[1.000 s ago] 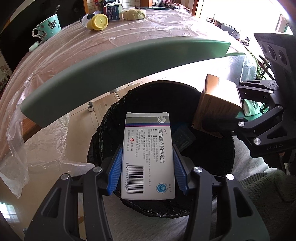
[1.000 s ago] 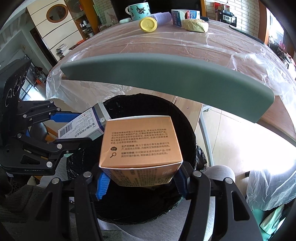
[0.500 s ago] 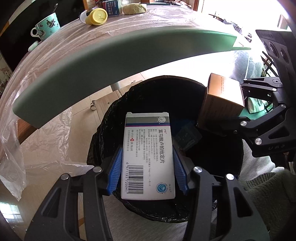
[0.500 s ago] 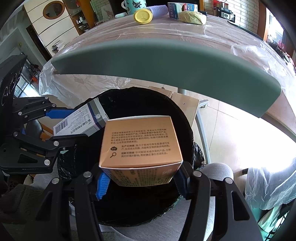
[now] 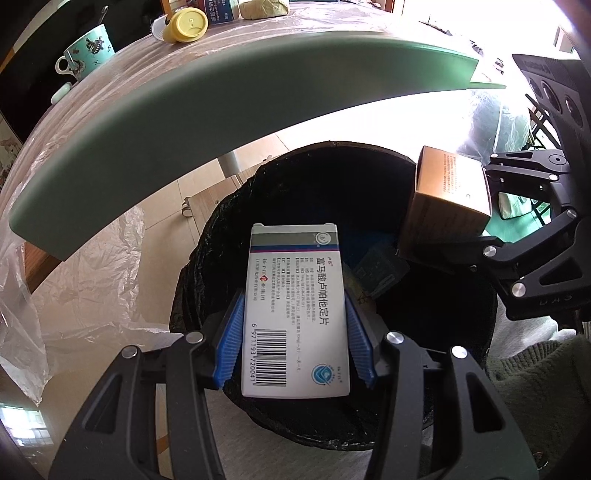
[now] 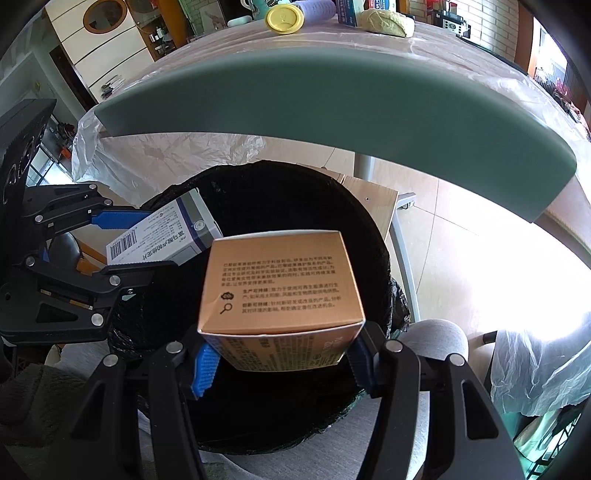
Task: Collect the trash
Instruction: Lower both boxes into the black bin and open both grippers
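My left gripper point(image 5: 293, 332) is shut on a white medicine box point(image 5: 295, 314) with a barcode and holds it over the mouth of a black-lined trash bin point(image 5: 303, 177). My right gripper point(image 6: 282, 356) is shut on an orange-brown carton point(image 6: 277, 284) and holds it over the same bin point(image 6: 280, 192). The carton also shows at the right of the left wrist view point(image 5: 443, 199). The medicine box also shows at the left of the right wrist view point(image 6: 162, 236). Some trash point(image 5: 380, 269) lies in the bin.
A grey-green table edge point(image 5: 221, 85) curves above the bin. On the plastic-covered table stand a teal mug point(image 5: 88, 51), a yellow-lidded bottle point(image 5: 184, 26), a blue-white box point(image 6: 369, 7) and a yellowish lump point(image 6: 388, 22). Loose plastic sheet point(image 5: 55, 295) hangs at left.
Both grippers have sunk lower below the table edge with their boxes still held. The bin looks nearer and larger.
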### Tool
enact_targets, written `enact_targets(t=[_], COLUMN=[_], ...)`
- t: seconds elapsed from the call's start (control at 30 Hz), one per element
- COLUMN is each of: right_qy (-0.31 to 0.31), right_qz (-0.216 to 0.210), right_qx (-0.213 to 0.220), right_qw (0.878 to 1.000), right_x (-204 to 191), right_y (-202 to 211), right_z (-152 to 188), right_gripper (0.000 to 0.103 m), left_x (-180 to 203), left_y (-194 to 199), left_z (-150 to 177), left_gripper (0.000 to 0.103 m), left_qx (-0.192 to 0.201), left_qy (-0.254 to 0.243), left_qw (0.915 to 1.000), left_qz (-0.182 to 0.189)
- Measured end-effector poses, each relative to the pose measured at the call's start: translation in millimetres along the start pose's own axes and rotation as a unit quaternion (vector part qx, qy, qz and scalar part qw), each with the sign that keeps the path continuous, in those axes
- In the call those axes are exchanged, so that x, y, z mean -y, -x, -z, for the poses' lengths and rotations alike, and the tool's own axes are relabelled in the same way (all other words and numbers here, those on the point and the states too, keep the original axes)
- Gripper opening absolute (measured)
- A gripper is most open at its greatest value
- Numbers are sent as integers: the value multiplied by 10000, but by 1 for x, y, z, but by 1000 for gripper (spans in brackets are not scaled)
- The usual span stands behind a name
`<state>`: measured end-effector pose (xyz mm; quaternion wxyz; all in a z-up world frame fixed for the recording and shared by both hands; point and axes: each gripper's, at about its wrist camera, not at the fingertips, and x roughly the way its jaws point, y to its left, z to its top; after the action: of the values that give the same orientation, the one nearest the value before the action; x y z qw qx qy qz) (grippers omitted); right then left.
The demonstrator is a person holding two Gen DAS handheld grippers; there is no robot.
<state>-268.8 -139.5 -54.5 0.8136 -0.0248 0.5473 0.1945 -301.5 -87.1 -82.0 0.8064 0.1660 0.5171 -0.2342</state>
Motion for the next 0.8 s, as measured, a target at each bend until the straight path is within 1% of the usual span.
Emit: enact_targets(t=[0.4,0.47,0.5,0.53,0.57,0.6,0.63,0.7,0.77,0.8], right_qy=[0,10,5,-34,-55,-85,-125,-166,-180,-161], right_qz=[28,3,-29,-18,-3,14,8,-57,-68,-83], right_qx=[-26,-29,-26,-2,6,34,77,159,250,333], right_qw=[10000,10000,10000,10000,10000,10000,9999,9997,9995,9993], right_x=[0,0,0,1,1,2,3,4,5,5], right_y=[-1,-1,-1,0,1,2,5,13,24,33], right_z=[1,1,1,1,2,2,2,3,4,4], right_gripper=[58,58,59,61,65,74,76,76,76,76], left_x=[3,1,0,0,-2,-4,-6,-11,-12,-13], left_y=[-4,-4,-3,-2,-1,2,3,8,15,21], left_z=[0,0,0,0,-1,-1,-1,-1,0,0], left_gripper=[52,52,54,59,73,80,80,80,80,80], left_qx=[-41,22,68,103,176,254,281,291,316,341], left_qy=[-36,-45,-52,-40,-1,56,121,232,304,336], left_qw=[10000,10000,10000,9999,9998,9997,9995,9990,9987,9984], left_qz=[-29,21,33,9,-17,9,80,256,252,311])
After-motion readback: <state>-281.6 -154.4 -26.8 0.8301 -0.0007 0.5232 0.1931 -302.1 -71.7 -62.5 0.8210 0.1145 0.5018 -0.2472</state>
